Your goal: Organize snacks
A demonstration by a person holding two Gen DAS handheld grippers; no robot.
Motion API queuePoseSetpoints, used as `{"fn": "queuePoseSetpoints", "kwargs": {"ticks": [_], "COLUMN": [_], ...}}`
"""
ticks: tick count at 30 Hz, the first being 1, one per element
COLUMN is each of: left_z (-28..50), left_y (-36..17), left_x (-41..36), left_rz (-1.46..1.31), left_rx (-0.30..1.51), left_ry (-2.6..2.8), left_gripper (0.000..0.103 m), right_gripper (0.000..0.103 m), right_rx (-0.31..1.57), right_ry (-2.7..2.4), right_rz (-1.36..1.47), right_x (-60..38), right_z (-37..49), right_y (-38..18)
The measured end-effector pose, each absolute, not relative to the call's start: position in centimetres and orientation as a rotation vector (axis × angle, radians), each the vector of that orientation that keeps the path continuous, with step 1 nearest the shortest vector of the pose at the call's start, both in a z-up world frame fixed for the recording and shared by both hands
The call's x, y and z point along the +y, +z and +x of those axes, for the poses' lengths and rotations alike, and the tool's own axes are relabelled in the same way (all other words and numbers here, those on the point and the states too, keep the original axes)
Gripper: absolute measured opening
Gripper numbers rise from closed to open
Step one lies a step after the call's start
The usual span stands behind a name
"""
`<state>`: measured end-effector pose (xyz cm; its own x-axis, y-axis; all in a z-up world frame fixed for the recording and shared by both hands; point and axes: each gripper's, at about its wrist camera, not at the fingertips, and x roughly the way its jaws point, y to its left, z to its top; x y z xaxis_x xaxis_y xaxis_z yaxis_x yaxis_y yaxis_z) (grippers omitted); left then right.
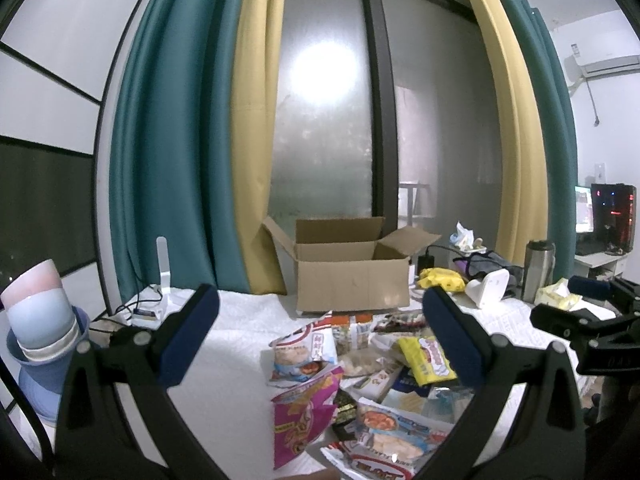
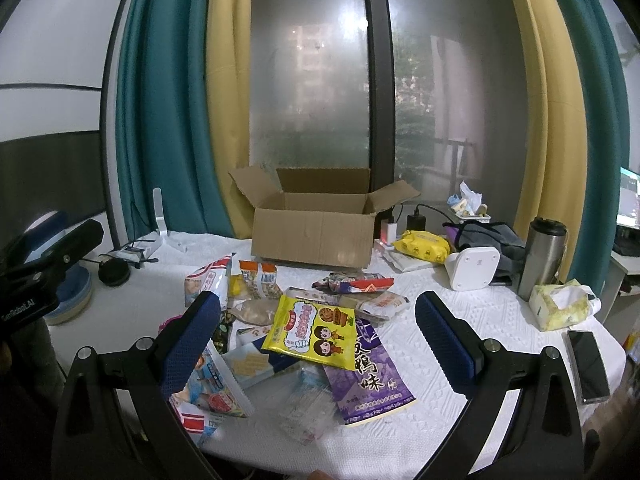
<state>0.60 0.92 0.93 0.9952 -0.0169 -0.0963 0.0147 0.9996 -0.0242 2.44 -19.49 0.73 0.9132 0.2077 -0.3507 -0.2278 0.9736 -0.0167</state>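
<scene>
Left gripper (image 1: pixel 320 332) fingers spread wide, holding nothing; right gripper (image 2: pixel 318 336) likewise (blue pads bare). Both hang above the snack pile (image 2: pixel 296 332), heaped mid-bench on the white cloth (image 2: pixel 460 320). Yellow packet (image 2: pixel 314 330) lies on top. Open cardboard box (image 2: pixel 312 236) stands just behind the pile.

Surface under white cloth

We are seeing the surface (image 2: pixel 460 344) carrying heaped snack packets (image 2: pixel 312 332), an open cardboard box (image 2: pixel 312 236), and a phone (image 2: pixel 588 364).
</scene>
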Motion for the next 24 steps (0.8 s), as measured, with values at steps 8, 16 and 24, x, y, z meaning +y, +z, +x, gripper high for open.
{"fn": "queuePoseSetpoints", "kwargs": {"ticks": [8,16,24], "left_z": [0.41,0.31,0.26], "left_y": [1.07,1.08,1.11], "left_x": [0.96,0.86,0.82], "left_rz": [-0.023,-0.023,-0.024], "left_rx": [0.09,0.088,0.085], "left_ry": [-0.02,-0.019,-0.016], "left_gripper": [0.103,0.103,0.103], "right_gripper": [0.1,0.1,0.1], "right_rx": [0.353,0.352,0.352], "right_ry": [0.223,0.225,0.226], "right_rz": [-0.057,-0.057,-0.058], "right_x": [-19.49,-19.52,-19.44], "right_z": [2.46,2.47,2.47], "right_y": [0.84,0.82,0.99]}}
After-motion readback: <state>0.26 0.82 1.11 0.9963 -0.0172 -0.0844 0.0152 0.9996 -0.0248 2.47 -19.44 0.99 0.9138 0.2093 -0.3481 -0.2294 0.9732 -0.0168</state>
